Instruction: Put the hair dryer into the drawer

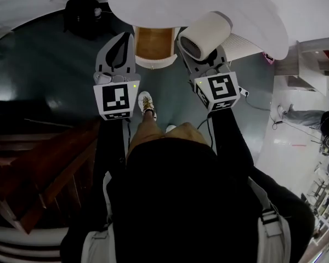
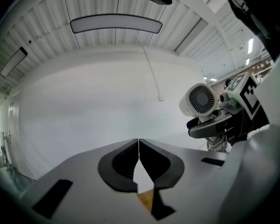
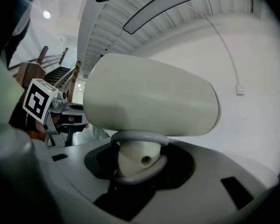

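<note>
Clamping the hair dryer (image 3: 149,97) by its handle, the right gripper (image 3: 137,162) holds it upper right of centre in the head view, beside the open drawer (image 1: 153,44). The left gripper (image 2: 139,158) is closed, empty.

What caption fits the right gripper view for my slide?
Right gripper shut on the cream hair dryer by its handle, barrel crosswise above.

Grey plastic left gripper (image 1: 122,43): black teardrop jaw pads (image 2: 116,167), white cube with black square markers (image 1: 118,99) behind claw. Grey plastic right gripper (image 1: 204,60): matching marker cube (image 1: 220,90) behind claw. Long black sleeves (image 1: 113,141) behind cubes; tan trousers (image 1: 144,136), white shoulder straps (image 1: 270,229).
</note>
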`<action>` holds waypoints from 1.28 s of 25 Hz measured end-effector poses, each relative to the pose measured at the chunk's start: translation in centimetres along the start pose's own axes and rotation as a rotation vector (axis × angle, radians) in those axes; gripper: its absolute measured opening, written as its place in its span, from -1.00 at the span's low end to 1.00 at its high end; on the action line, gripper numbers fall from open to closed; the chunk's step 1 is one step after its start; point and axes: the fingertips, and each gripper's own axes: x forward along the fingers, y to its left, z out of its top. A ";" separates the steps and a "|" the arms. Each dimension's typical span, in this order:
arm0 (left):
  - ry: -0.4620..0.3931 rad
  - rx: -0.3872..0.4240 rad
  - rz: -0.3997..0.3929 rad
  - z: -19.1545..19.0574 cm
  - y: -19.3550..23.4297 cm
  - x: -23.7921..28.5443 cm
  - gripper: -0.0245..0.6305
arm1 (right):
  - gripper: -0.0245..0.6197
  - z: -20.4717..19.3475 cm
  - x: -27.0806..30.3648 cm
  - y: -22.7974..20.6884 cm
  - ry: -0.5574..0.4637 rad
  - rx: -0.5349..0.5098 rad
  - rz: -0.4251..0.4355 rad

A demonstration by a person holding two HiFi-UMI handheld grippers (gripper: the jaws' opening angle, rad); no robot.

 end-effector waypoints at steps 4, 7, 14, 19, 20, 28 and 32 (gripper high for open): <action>0.010 -0.021 -0.044 -1.1 1.9 3.4 -0.87 | -0.30 -0.5 4.0 -0.7 0.036 0.022 -0.012; 0.011 -0.018 -0.086 -1.8 2.7 5.2 -0.87 | -0.30 -1.1 6.3 -0.9 0.060 0.031 -0.017; 0.007 0.001 -0.165 -3.8 4.5 7.6 -0.87 | -0.30 -3.1 10.1 0.4 0.128 0.046 -0.019; 0.026 -0.005 -0.172 -5.7 5.7 9.2 -0.87 | -0.30 -5.4 11.9 0.9 0.193 0.062 0.005; 0.032 -0.006 -0.169 -6.0 5.9 9.4 -0.87 | -0.30 -5.7 12.2 1.1 0.208 0.062 0.019; 0.062 -0.022 -0.187 -8.3 5.4 10.9 -0.87 | -0.30 -10.1 14.5 1.7 0.337 0.086 0.130; 0.074 -0.074 -0.154 -8.9 6.0 12.0 -0.87 | -0.30 -12.4 16.3 2.1 0.406 0.085 0.202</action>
